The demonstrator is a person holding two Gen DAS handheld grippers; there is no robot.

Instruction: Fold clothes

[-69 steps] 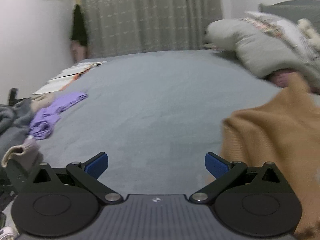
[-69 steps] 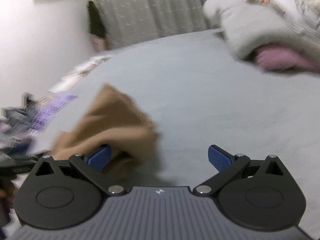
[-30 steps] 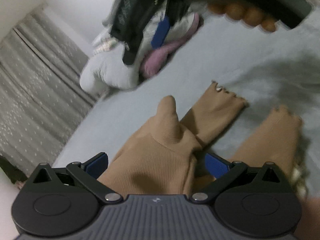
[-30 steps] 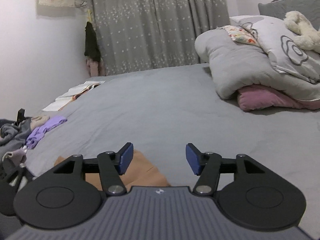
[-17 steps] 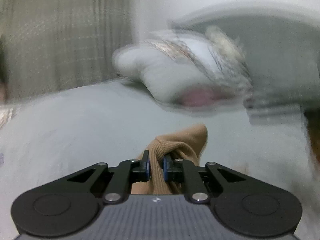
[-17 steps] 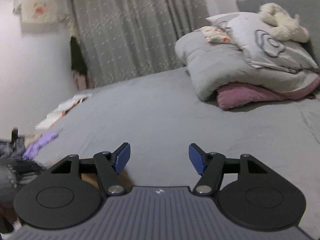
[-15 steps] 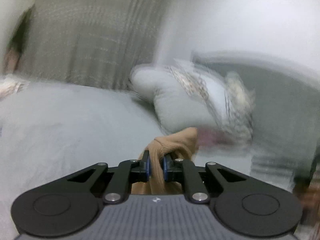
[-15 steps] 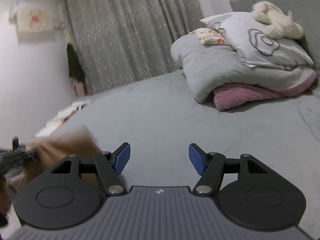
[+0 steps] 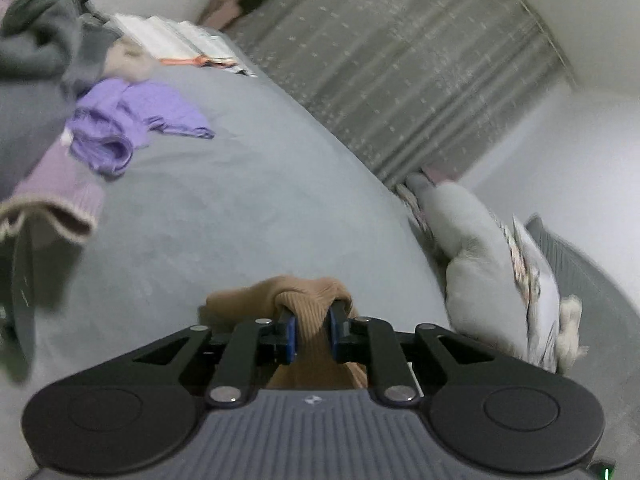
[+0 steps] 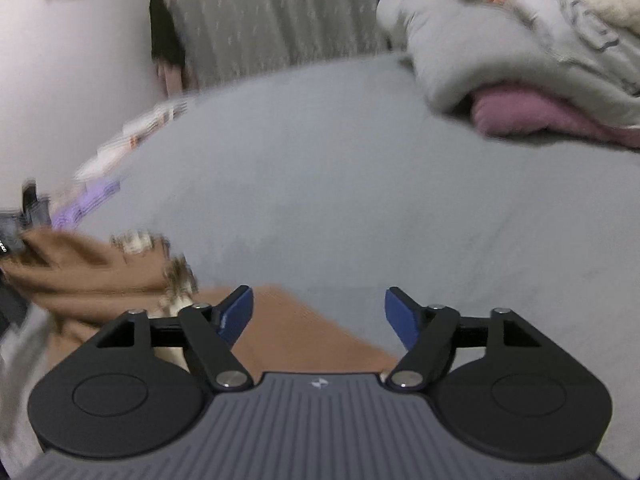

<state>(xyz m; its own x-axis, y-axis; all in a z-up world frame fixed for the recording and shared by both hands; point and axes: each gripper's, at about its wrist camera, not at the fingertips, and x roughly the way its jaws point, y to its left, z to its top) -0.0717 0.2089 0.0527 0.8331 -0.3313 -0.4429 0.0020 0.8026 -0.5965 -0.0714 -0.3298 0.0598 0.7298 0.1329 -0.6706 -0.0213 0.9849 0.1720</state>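
- While the left gripper [image 9: 311, 334] was clamped on a bunched fold of the tan ribbed garment [image 9: 308, 300], its two blue pads pressed the cloth from both sides, and the fold rose above the fingers as a small hump.
- Seen from the left wrist camera, which was strongly tilted, a pile of grey clothes [image 9: 36, 56] lay at about 10 o'clock, with a purple garment [image 9: 132, 120] just beside it and a pink cuffed piece [image 9: 60, 196] below that, near 9 o'clock.
- Some white papers [image 9: 180, 40] lay at about 11 o'clock on the far edge of the grey bed sheet [image 9: 248, 200], and the grey curtain [image 9: 420, 64] hung behind them, toward 1 o'clock.
- A folded grey duvet [image 9: 480, 280] rested at about 3 o'clock in this view.
- In the right wrist view, the tan ribbed garment [image 10: 304, 332] lay on the bed sheet [image 10: 360, 184] at 6 to 9 o'clock; its blurred sleeves with pale frilled cuffs [image 10: 140, 242] reached toward 9 o'clock.
- The right gripper [image 10: 318, 314] stood wide open and held nothing; its left pad was over the tan cloth, but I could not tell if it touched.
- The duvet [image 10: 500, 40] with a pink pillow [image 10: 532, 114] under it was at about 2 o'clock.
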